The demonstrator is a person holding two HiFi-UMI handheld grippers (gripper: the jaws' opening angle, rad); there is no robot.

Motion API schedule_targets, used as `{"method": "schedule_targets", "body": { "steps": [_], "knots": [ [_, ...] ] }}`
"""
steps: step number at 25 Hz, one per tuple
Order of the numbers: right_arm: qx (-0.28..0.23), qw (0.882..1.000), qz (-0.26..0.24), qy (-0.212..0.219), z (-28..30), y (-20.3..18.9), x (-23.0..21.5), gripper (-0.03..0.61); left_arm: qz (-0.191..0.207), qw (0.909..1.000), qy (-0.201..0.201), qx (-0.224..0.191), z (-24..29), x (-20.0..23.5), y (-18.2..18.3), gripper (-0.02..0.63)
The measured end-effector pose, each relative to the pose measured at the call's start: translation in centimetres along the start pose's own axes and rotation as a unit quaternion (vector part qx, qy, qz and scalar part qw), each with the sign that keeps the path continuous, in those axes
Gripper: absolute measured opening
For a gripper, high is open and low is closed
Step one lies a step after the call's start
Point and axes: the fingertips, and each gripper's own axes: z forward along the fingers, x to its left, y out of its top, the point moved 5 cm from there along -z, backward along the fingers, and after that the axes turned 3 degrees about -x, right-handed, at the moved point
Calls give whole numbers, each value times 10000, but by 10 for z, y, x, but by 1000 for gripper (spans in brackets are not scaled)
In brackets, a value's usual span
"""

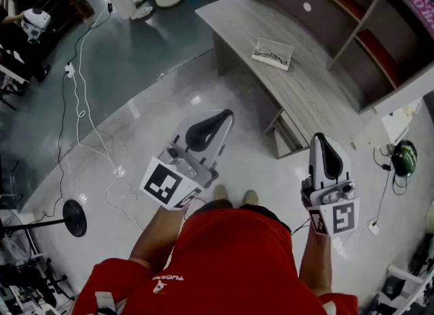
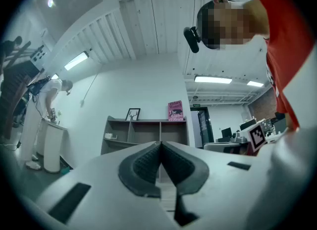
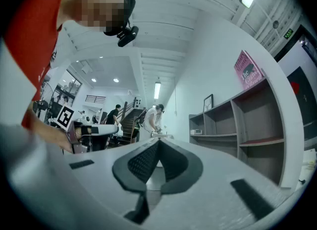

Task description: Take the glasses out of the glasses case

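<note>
Glasses case point(image 1: 273, 53) on desk point(image 1: 239, 17), contents unclr.

Flat object point(image 1: 273, 53) on tabletop point(image 1: 319, 93), about mid-length, between front and back edges. Shelf unit point(image 1: 352, 15) behind back edge. Both hand-held grippers off tabletop, over floor point(image 1: 135, 70): left hand-held gripper point(image 1: 226, 114) before front edge, right hand-held gripper point(image 1: 318, 139) by right end. Cables point(image 1: 81, 114) on floor, left. Headphones point(image 1: 404, 158) beyond right end.

Red shirt point(image 1: 230, 259); grey wood-grain desk point(image 1: 319, 97); white left hand-held gripper point(image 1: 227, 114), black pads point(image 1: 203, 131), black-white marker cube point(image 1: 163, 186); pink book point(image 2: 175, 111).
</note>
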Motion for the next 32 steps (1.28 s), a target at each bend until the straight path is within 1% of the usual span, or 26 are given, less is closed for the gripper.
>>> {"method": "schedule_targets", "body": {
  "steps": [3,6,13,23,28,32],
  "knots": [
    [-5,10000,-16,0,3,1,7,3,-22,10000,19,-10,-8,5,1,11],
    [-35,9999,97,6,7,1,12,3,-48,10000,33,-33,-12,11,1,11],
    [16,9998,122,-122,19,-4,20,5,-142,9999,2,-49,-21,27,-1,11],
    [176,9994,-11,-291,43,-14,49,5,-193,9997,-149,-63,-39,72,-7,11],
    [303,9987,12,-415,53,-24,40,5,-257,9994,-217,-1,-26,90,-16,11],
    [271,9985,33,-471,74,-35,18,5,-205,9994,-278,94,1,109,-28,11]
  ]
}}
